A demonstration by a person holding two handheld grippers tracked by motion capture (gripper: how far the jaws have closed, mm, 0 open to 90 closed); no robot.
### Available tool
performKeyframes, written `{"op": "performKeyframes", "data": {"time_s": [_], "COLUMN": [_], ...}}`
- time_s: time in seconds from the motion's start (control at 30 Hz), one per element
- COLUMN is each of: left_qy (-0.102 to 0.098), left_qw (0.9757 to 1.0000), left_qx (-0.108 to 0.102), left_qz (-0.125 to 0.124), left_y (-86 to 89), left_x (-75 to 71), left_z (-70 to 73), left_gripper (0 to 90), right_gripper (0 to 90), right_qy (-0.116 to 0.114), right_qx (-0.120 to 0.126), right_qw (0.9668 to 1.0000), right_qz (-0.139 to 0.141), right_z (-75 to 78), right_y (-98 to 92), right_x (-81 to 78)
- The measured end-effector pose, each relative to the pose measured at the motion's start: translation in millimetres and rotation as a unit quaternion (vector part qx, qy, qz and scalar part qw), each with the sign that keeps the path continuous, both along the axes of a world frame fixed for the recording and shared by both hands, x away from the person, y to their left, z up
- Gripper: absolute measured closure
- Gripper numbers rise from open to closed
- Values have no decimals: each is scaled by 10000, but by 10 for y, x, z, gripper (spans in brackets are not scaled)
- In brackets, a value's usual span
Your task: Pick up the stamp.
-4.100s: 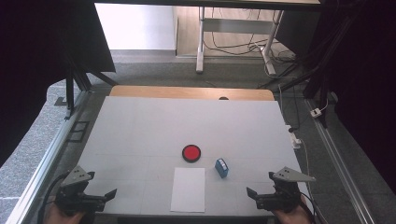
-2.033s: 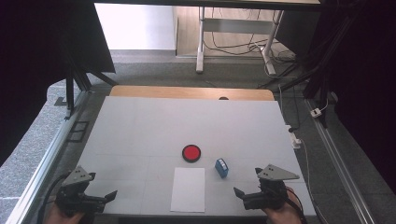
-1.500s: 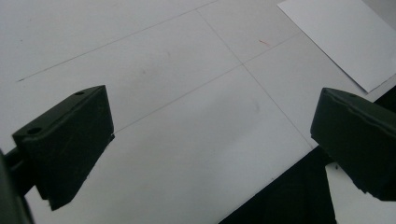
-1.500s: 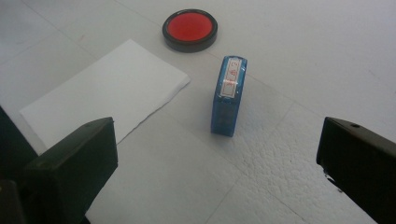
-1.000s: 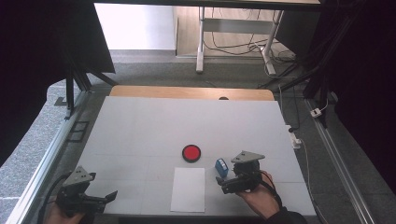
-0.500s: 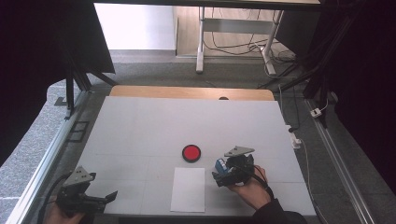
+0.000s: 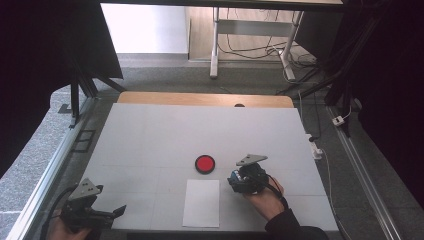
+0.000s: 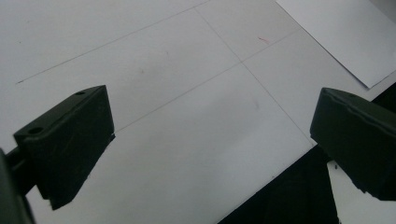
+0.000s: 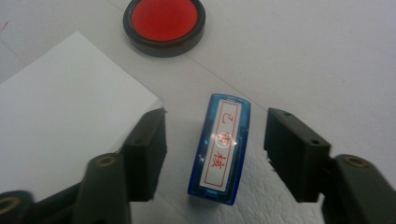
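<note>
**Bright worktop, dark surround**

From my high view the white worktop (image 7: 150, 135) is evenly lit, while both sides fall into near-black. Daylight brightens the floor beyond. My gripper views look soft; a small glare spot sits on the blue stamp (image 9: 220, 149), and the dark jaws lose detail.

A red ink pad (image 7: 205, 163) in a round black case sits mid-table. Just nearer lies a white sheet of paper (image 7: 201, 202). The white table (image 7: 165, 130) has a wooden strip (image 7: 200, 99) along its far edge.
</note>
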State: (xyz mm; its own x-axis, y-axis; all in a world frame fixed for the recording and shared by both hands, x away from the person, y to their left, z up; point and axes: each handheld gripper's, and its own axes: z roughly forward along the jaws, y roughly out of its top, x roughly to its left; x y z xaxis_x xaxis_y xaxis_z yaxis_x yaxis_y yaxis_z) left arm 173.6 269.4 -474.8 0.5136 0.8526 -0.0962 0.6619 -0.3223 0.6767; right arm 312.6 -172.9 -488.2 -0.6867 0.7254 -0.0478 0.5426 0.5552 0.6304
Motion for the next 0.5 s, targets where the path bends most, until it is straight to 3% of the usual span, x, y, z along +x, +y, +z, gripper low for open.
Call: {"op": "performKeyframes", "data": {"time_s": [0.5], "left_qy": [-3], "left_qw": [10000], "left_qx": [30], "left_qz": [-16], "left_y": [-8], "left_x": [2], "left_z": [-3], "left_gripper": [0], "right_gripper": [598], "right_qy": [171], "right_qx": [-32], "right_qw": [9998], "right_qz": [-116], "right_z": [-10], "right_y": [17], "right_x": [22]}}
